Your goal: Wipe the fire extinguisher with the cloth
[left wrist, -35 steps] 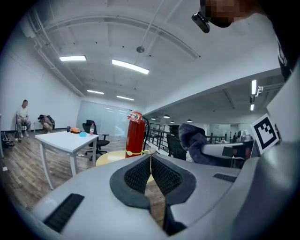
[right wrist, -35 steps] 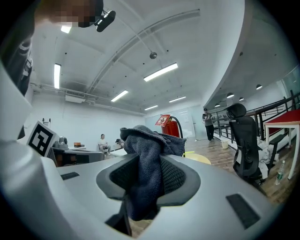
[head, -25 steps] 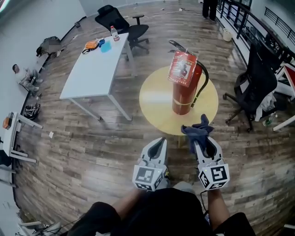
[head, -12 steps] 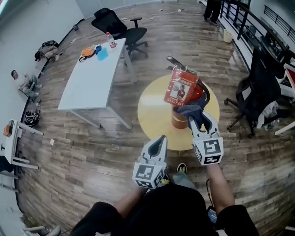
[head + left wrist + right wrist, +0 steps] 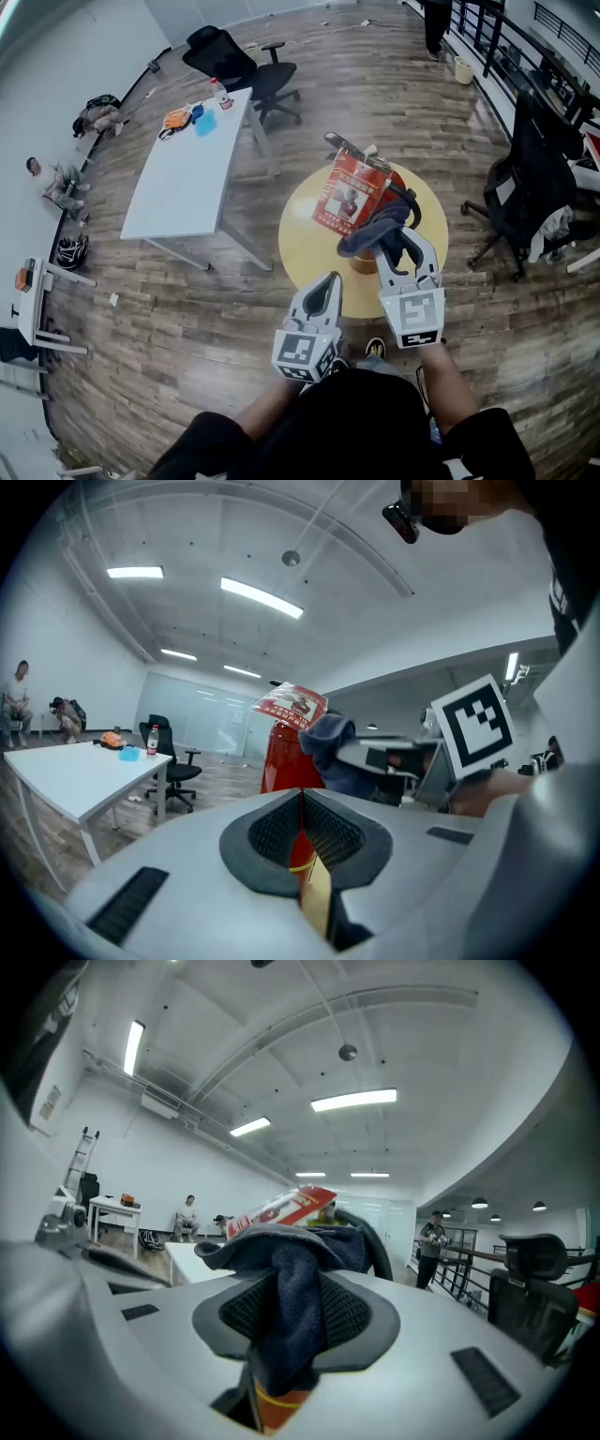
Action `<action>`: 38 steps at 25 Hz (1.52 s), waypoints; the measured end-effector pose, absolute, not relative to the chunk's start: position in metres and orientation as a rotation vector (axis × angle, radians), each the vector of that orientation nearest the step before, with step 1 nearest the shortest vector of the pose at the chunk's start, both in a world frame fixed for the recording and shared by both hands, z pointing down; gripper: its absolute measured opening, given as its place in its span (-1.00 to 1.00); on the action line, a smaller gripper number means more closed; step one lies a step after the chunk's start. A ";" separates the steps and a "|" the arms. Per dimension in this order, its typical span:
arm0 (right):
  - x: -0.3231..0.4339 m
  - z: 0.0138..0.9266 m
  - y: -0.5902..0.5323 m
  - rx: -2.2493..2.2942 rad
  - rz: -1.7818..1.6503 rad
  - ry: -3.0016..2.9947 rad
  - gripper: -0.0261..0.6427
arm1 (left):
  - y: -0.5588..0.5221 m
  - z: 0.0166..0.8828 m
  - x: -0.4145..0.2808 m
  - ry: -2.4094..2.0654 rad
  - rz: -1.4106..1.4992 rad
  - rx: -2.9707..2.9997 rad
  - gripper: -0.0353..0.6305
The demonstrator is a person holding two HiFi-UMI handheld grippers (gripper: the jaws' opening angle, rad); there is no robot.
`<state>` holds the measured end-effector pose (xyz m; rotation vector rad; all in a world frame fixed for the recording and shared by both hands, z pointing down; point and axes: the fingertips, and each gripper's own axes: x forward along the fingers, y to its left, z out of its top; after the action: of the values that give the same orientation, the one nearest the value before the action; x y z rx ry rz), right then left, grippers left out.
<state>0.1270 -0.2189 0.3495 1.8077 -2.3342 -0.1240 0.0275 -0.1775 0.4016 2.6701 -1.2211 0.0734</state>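
Head view: the cloth (image 5: pixel 373 231) was laid on the upper fire extinguisher (image 5: pixel 362 260), which stood on the round table (image 5: pixel 305 230). Wiping was judged barely begun, with most of the body left. The contents of the bottle (image 5: pixel 217 92) could not be told.

Left gripper view: the left gripper (image 5: pixel 323 286) was seen pressed together, empty.

Right gripper view: the right gripper (image 5: pixel 286 1335) was clamped on the cloth.

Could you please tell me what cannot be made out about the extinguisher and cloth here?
- Contact between cloth and fire extinguisher: in the head view, the bunched cloth and right gripper cover it.
- Print on the red tag: too small in the head view, small and tilted in both gripper views.
- Fire extinguisher body, right gripper view: behind the cloth; only a red sliver shows.
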 end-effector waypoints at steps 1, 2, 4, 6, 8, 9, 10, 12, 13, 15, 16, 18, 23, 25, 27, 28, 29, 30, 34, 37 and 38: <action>0.129 0.369 -0.220 1.802 -0.051 -2.326 -0.52 | -0.180 0.402 0.027 -1.222 0.077 2.668 -0.82; 0.132 0.390 -0.222 1.799 0.041 -2.331 -0.52 | -0.182 0.403 0.025 -1.224 0.080 2.663 -0.82; 0.135 0.424 -0.227 1.807 0.167 -2.366 -0.52 | -0.187 0.406 0.023 -1.230 0.084 2.649 -0.82; 0.134 0.438 -0.228 1.805 0.179 -2.372 -0.52 | -0.190 0.409 0.022 -1.231 0.088 2.637 -0.82; 0.133 0.432 -0.226 1.790 0.192 -2.359 -0.52 | -0.192 0.410 0.024 -1.225 0.088 2.635 -0.82; 0.133 0.420 -0.224 1.790 0.188 -2.368 -0.52 | -0.192 0.411 0.026 -1.223 0.086 2.635 -0.82; 0.132 0.402 -0.223 1.798 0.165 -2.389 -0.52 | -0.193 0.410 0.027 -1.222 0.082 2.637 -0.82; 0.130 0.360 -0.223 1.820 0.103 -2.426 -0.52 | -0.194 0.408 0.028 -1.224 0.072 2.640 -0.82; 0.130 0.344 -0.224 1.822 0.092 -2.429 -0.52 | -0.195 0.407 0.028 -1.227 0.066 2.640 -0.82; 0.130 0.333 -0.225 1.810 0.115 -2.426 -0.52 | -0.197 0.404 0.028 -1.232 0.054 2.642 -0.82; 0.130 0.334 -0.225 1.807 0.133 -2.426 -0.52 | -0.198 0.403 0.028 -1.232 0.051 2.642 -0.82; 0.132 0.348 -0.225 1.811 0.176 -2.420 -0.52 | -0.200 0.401 0.029 -1.231 0.049 2.643 -0.82; 0.134 0.418 -0.229 1.832 0.207 -2.392 -0.52 | -0.198 0.405 0.031 -1.229 0.063 2.636 -0.82; 0.134 0.450 -0.229 1.820 0.198 -2.360 -0.52 | -0.196 0.408 0.030 -1.225 0.075 2.630 -0.82; 0.134 0.487 -0.229 1.776 0.262 -2.307 -0.52 | -0.193 0.410 0.030 -1.221 0.083 2.624 -0.82; 0.134 0.499 -0.229 1.751 0.289 -2.281 -0.52 | -0.191 0.411 0.030 -1.220 0.086 2.623 -0.82; 0.133 0.502 -0.228 1.734 0.303 -2.267 -0.52 | -0.190 0.411 0.030 -1.220 0.088 2.623 -0.82; 0.133 0.497 -0.227 1.726 0.308 -2.268 -0.52 | -0.189 0.410 0.029 -1.221 0.087 2.623 -0.82; 0.131 0.414 -0.225 1.792 0.278 -2.390 -0.52 | -0.189 0.409 0.027 -1.229 0.082 2.620 -0.82; 0.133 0.340 -0.224 1.827 0.252 -2.494 -0.52 | -0.187 0.409 0.025 -1.232 0.078 2.617 -0.82; 0.133 0.326 -0.225 1.814 0.255 -2.517 -0.52 | -0.185 0.410 0.025 -1.233 0.078 2.615 -0.82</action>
<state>0.1330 -0.2248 0.3260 1.8144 -2.5172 0.2545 0.0246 -0.1852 0.4097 2.6148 -1.2329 0.0781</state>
